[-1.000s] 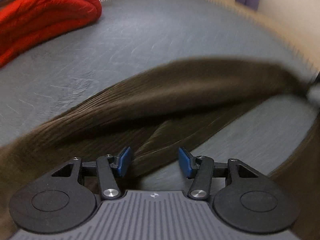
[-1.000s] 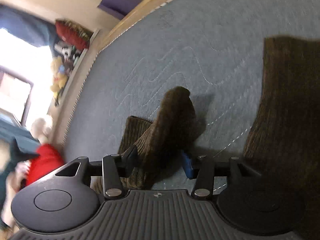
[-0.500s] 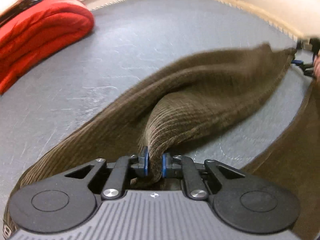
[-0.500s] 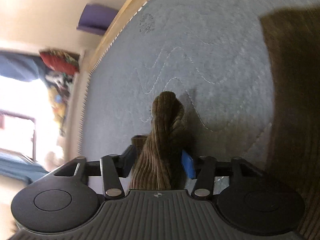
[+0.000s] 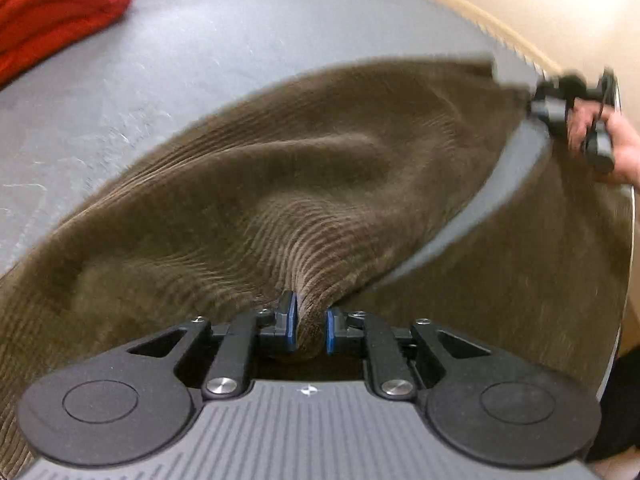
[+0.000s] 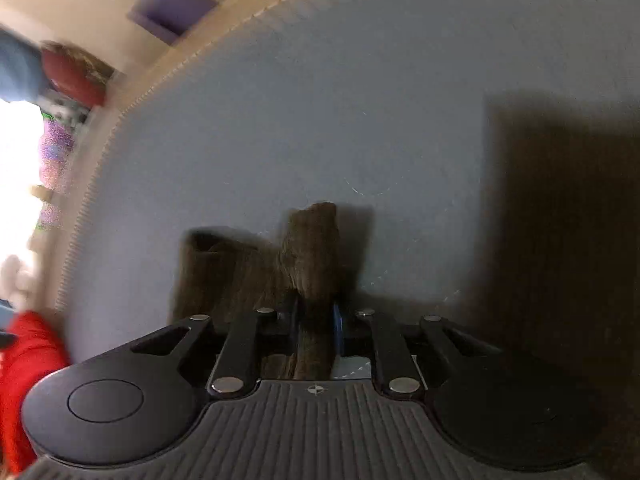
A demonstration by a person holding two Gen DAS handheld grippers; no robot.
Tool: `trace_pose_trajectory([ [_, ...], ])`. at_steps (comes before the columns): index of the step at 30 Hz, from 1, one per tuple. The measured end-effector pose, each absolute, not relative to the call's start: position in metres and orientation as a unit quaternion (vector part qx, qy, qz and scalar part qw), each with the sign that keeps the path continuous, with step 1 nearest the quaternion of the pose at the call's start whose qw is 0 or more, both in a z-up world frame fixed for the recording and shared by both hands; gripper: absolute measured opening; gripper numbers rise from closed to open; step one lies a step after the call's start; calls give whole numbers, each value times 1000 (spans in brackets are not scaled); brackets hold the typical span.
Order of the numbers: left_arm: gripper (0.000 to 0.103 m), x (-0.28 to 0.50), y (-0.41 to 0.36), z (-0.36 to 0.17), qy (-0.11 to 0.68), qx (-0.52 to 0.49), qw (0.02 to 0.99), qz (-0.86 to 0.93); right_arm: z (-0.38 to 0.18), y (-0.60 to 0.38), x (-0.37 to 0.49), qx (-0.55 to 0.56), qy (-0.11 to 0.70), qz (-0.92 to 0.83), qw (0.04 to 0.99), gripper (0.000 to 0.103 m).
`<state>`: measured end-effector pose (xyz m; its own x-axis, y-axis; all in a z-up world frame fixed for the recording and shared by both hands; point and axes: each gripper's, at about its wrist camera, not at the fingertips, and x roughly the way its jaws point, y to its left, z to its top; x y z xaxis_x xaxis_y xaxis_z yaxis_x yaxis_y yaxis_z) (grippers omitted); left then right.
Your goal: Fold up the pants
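Brown corduroy pants [image 5: 280, 184] lie partly lifted over a grey quilted mattress [image 5: 240, 20]. My left gripper [image 5: 311, 330] is shut on a bunched fold of one leg, held above the other leg [image 5: 520, 280]. My right gripper [image 6: 315, 324] is shut on the same leg's far end [image 6: 316, 248]. It also shows in the left wrist view [image 5: 568, 108] at the upper right, held by a hand, with the leg stretched between the two grippers. Another part of the pants [image 6: 560, 240] lies flat at the right.
A folded red blanket [image 5: 52, 4] lies on the mattress at the far left, also seen in the right wrist view [image 6: 28, 380]. The mattress edge [image 5: 480, 28] runs along a beige wall. A purple box [image 6: 172, 8] and soft toys [image 6: 60, 80] sit beyond the mattress.
My left gripper shut on the pants leg and raised it. My right gripper closed tighter on the leg's end and lifted it, so the cloth now hangs spread between both grippers.
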<state>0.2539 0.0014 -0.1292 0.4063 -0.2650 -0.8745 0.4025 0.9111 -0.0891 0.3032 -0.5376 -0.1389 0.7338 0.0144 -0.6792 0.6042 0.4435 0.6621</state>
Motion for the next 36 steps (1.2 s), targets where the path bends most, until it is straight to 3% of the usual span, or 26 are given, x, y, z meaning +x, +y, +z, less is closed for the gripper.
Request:
trace_pose_trajectory([
  [3,17,251,-2,-130,505,78,836,-202,-116,-533,307,423,334,-178,823,19],
  [4,17,251,-1,-129,506,70,836,-200,-109,-531,306,407,324,-178,835,18],
  [5,17,251,1,-131,509,64,835,-200,-106,-530,302,404,321,-170,839,10],
  [9,17,231,-13,-129,510,99,828,-213,-104,-539,287,408,303,-208,836,6],
  [14,24,225,-26,-130,504,125,829,-208,-117,-542,266,423,319,-299,794,7],
  [21,15,215,-13,-132,517,133,822,-197,-94,-519,255,399,330,-348,781,11],
  [25,19,216,-19,-124,525,130,820,-185,-91,-525,247,391,325,-366,780,11],
  [28,37,206,-15,-97,515,105,825,-207,-73,-521,245,330,300,-424,788,24],
  [30,38,189,-7,-67,484,113,838,-225,-66,-523,244,333,273,-421,798,25],
  [34,47,164,31,-21,439,112,870,-196,-64,-519,272,386,271,-247,846,32],
  [36,50,159,59,-9,418,84,890,-160,-63,-508,292,375,285,-170,865,47],
])
